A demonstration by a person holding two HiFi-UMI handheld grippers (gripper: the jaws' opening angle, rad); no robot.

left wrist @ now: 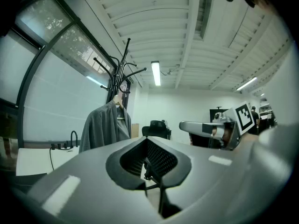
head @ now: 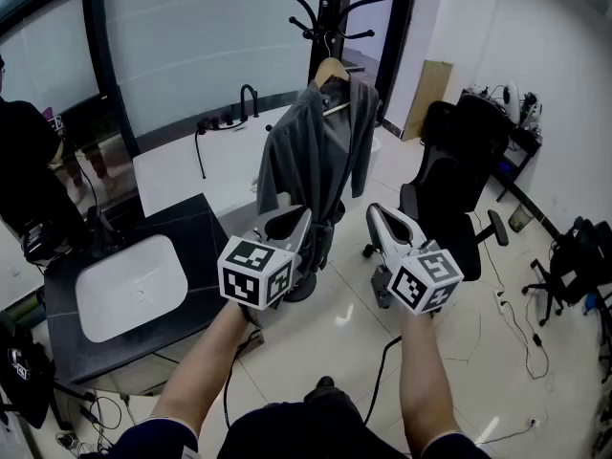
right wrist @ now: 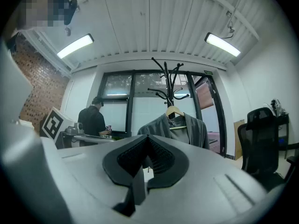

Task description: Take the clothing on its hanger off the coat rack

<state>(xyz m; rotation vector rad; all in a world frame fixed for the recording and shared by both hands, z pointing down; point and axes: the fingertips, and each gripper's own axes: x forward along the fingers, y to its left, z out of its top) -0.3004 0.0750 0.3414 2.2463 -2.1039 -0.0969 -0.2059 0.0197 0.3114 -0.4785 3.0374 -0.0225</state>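
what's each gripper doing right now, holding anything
left gripper: closed, holding nothing
right gripper: closed, holding nothing

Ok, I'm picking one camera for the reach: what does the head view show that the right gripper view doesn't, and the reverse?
Head view only: the white sink set in a dark counter, and loose cables on the floor. Right gripper view only: two ceiling lights and a brick wall. Both: the grey garment on its wooden hanger on the black coat rack, and the black office chair.
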